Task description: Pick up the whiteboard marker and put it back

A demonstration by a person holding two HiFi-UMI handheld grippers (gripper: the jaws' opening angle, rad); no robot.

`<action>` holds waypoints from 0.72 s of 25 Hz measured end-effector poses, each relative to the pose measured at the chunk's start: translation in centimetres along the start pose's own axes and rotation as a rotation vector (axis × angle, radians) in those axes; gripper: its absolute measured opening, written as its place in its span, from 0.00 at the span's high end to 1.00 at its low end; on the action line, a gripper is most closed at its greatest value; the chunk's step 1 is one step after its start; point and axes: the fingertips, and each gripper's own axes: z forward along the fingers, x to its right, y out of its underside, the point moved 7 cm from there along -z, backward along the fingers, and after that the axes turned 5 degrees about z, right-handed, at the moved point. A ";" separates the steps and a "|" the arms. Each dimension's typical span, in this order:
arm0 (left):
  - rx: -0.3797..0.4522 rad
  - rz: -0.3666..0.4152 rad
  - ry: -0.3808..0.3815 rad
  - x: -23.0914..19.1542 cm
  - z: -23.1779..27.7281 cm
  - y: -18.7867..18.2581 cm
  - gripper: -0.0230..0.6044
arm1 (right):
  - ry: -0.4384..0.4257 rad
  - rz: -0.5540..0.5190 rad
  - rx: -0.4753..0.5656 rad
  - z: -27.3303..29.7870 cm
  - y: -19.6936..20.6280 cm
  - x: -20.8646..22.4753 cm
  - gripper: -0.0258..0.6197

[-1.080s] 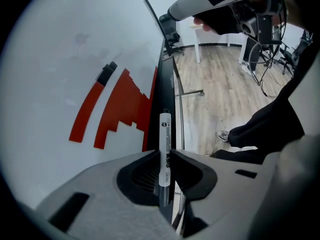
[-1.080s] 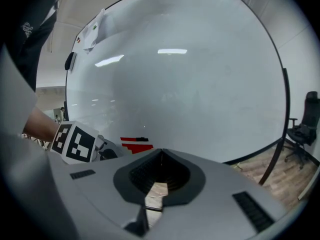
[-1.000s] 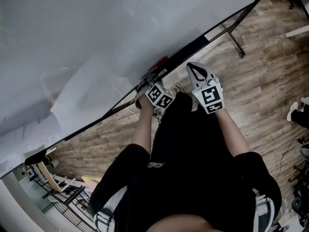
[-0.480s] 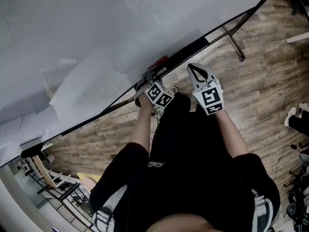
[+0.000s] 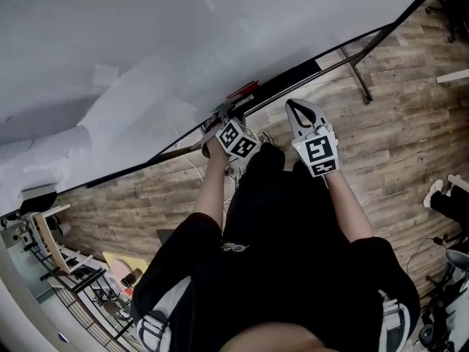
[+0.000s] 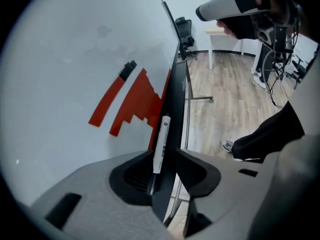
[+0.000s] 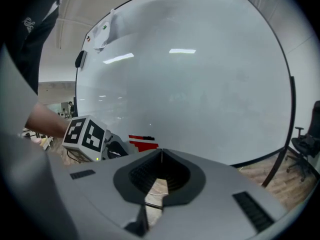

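Observation:
The whiteboard marker, white with a dark cap, lies along the dark ledge at the foot of the whiteboard. My left gripper points down at it. Its jaws have just been opening and now stand apart on either side of the marker, with no pad pressing on it. In the head view the left gripper is at the ledge, and the right gripper hangs just to its right, off the board. The right gripper is shut with nothing in it.
Red shapes show on the board just above the ledge, and a red thing lies on the ledge. The board's stand leg reaches across the wooden floor. An office chair and a white table stand farther off.
Both grippers stay at the board's ledge. The head view has drifted a little, so more floor shows at the lower left.

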 end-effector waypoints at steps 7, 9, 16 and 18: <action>0.061 -0.179 -0.094 0.0 -3.4 1.0 0.78 | -0.079 -0.036 0.006 -0.3 -0.5 -1.4 0.96; 0.093 -0.251 -0.133 0.1 -4.7 1.5 0.78 | -0.119 -0.044 0.004 -0.1 -0.5 -2.2 0.96; 0.294 -0.723 -0.257 3.0 -10.0 4.4 0.84 | -0.282 -0.189 0.007 0.7 0.6 -6.3 0.96; 0.376 -0.907 -0.278 4.1 -11.6 5.5 0.92 | -0.329 -0.192 0.014 0.8 1.1 -7.6 0.96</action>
